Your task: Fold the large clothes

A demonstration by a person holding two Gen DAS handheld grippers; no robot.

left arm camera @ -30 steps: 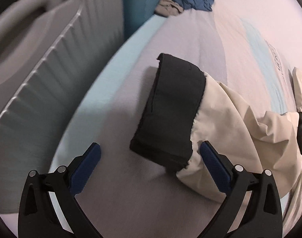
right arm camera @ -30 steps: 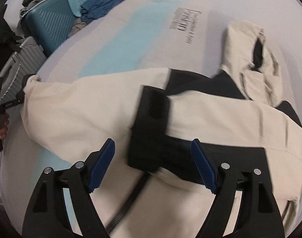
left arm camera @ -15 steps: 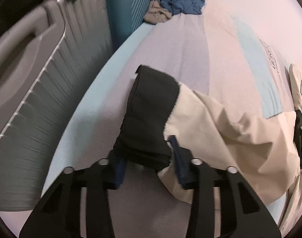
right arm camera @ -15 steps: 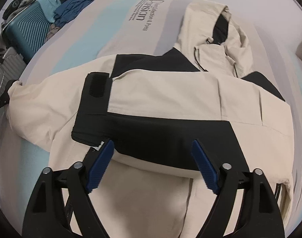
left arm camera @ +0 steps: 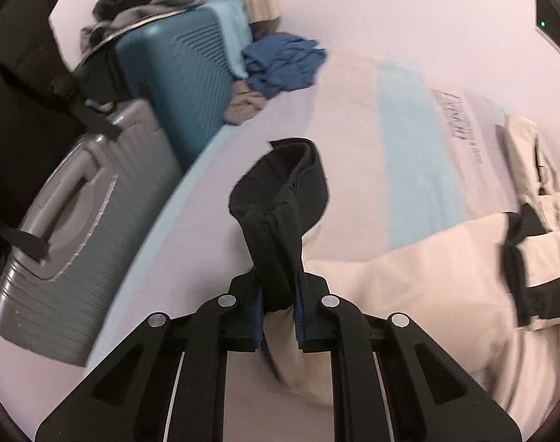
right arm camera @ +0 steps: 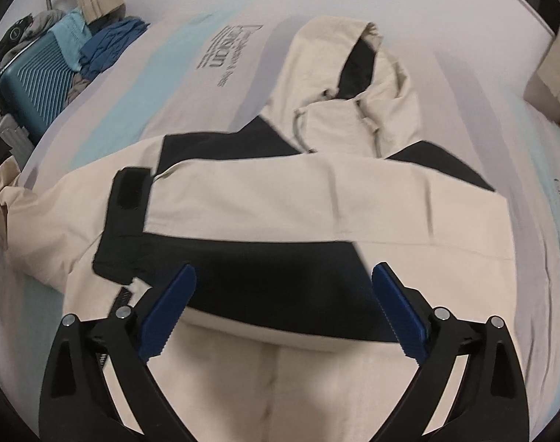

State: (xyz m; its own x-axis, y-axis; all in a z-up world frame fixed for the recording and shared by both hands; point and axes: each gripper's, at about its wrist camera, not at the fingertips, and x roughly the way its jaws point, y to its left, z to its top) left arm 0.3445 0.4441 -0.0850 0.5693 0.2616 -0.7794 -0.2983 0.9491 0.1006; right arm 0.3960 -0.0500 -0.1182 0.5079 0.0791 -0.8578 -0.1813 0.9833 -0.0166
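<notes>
**Left gripper pinches the cuff, right gripper spreads over the jacket**

On the bed (right arm camera: 537,221) in front of you lies one jacket (right arm camera: 316,191), cream with black panels, and you hold two grippers over it. Two suitcases stand beside the bed: a grey suitcase (left arm camera: 70,243) and a teal suitcase (left arm camera: 191,84) behind it, with dark things heaped on the teal one. One crumpled blue garment (left arm camera: 283,62) sits on the far corner of the bed, a brownish cloth just beside it.

Your bed cover is pale lilac with a light blue stripe and grey printed lettering. The wall behind is plain and pale, and a beige curtain hangs in the corner.

Your jacket lies flat with its hood (right arm camera: 353,73) toward the wall. One sleeve (right arm camera: 280,199) is folded across the chest, its black cuff (right arm camera: 129,199) lying on the body. The other sleeve stretches off to the side.

Your left gripper (left arm camera: 278,313) is closing, its blue pads pinching that stretched sleeve at its own black cuff (left arm camera: 280,199), which rises off the bed. Your right gripper (right arm camera: 283,302) is opening, fingers spread wide above the black band of the folded sleeve, nothing clamped between them.
</notes>
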